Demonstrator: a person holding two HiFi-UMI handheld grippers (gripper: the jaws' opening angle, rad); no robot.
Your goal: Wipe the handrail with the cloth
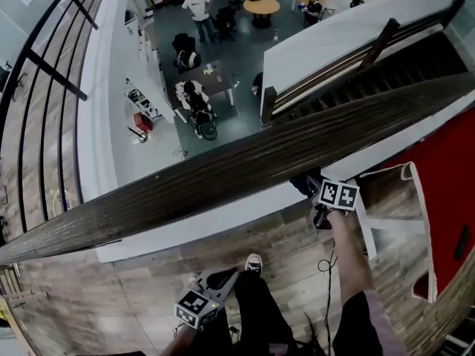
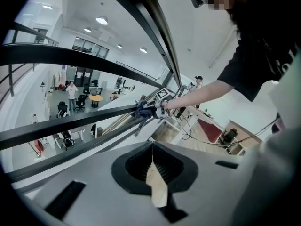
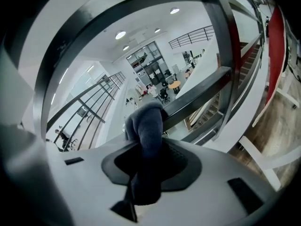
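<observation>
Handrail of dark, grained wood (image 1: 223,173) crosses my head view from 8 to 2 o'clock. Beyond it the room drops to an open atrium with a grey floor, desks, chairs and a round wooden table (image 1: 261,6) at 12. My right gripper (image 3: 146,161) pinches a bunched dark blue-grey cloth (image 3: 145,124) whose top touches the rail at about 4. My left gripper (image 2: 152,161), jaws pressed together on nothing, hangs at 6 over the pale plank floor (image 1: 133,295). A red panel (image 1: 445,199) stands at 3.
</observation>
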